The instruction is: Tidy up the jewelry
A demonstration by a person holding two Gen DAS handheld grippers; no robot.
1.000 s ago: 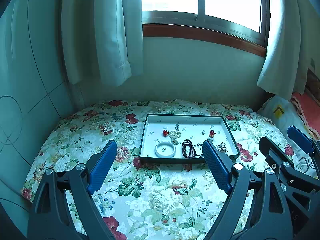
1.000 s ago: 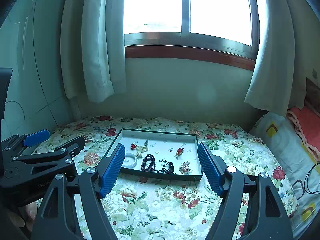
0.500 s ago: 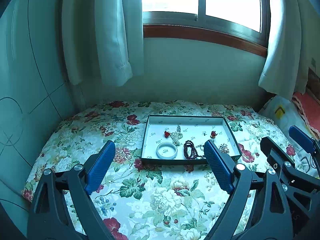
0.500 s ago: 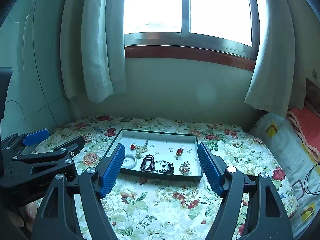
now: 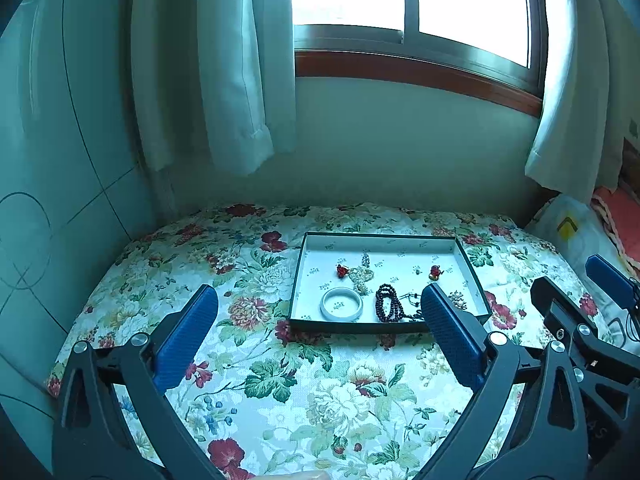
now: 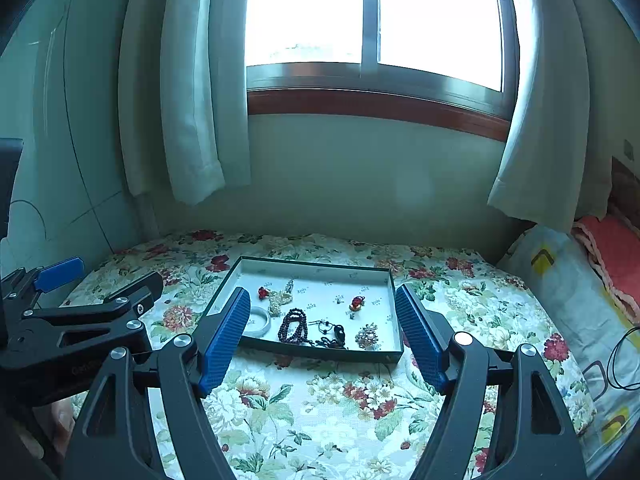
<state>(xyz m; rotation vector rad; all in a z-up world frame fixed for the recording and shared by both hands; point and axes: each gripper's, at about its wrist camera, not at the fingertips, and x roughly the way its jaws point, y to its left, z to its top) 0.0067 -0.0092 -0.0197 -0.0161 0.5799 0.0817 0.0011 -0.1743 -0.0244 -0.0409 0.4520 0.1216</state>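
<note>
Right wrist | our right gripper gapes empty | tray of jewelry just ahead | left gripper alongside

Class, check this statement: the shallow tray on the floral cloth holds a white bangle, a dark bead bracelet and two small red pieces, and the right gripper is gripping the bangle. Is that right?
Not quite. The right gripper grips nothing: the right wrist view shows its jaws open, short of the tray. The white bangle, dark bead bracelet and two red pieces do lie in the tray on the floral cloth.

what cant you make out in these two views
- Dark cord piece: left wrist view, largely behind a blue finger.
- White bangle: right wrist view, partly behind a finger.
- Small brooch: too small to read its details.
</note>
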